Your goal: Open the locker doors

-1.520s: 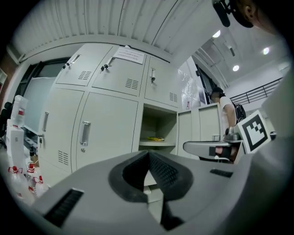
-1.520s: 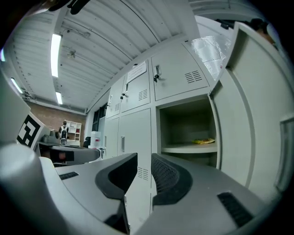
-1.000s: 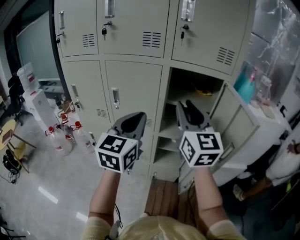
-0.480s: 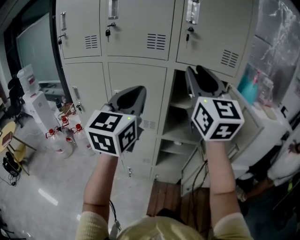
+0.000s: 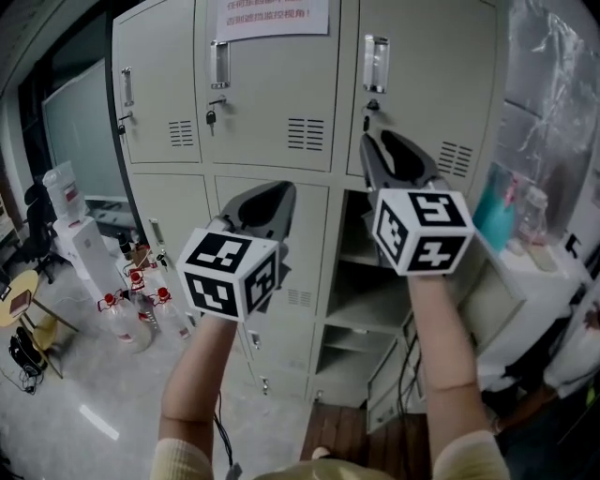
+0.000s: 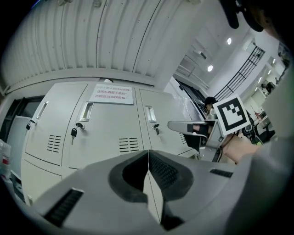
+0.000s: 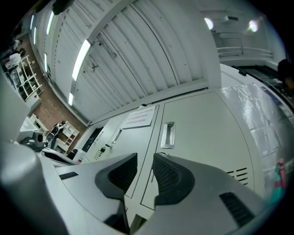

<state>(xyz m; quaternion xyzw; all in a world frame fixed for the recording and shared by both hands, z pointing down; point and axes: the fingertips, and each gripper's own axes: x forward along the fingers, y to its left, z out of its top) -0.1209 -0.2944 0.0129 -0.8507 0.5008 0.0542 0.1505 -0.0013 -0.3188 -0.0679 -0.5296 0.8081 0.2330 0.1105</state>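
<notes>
Pale steel lockers [image 5: 272, 94]: one lower compartment [image 5: 375, 291] open, the rest in view closed. Right gripper [image 5: 392, 155], jaws parted and empty, faces an upper handle [image 5: 376, 64]; left gripper [image 5: 265, 204] closed, empty.

The lockers [image 5: 272, 103] across the upper centre are pale grey-beige, with dark louvre slits [image 5: 306, 133]. A white notice [image 5: 272, 14] printed in red sits at the top edge. The left tongs [image 5: 274, 192] and right tongs [image 5: 382, 142] are dark grey, each bearing a white cube patterned with black squares. At lower left, clear bottles [image 5: 141, 300] have red caps. A teal bottle [image 5: 494, 211] shows at the right. The floor [image 5: 75, 403] is glossy pale grey, and the sleeves [image 5: 183, 459] at the bottom are pale yellow.
</notes>
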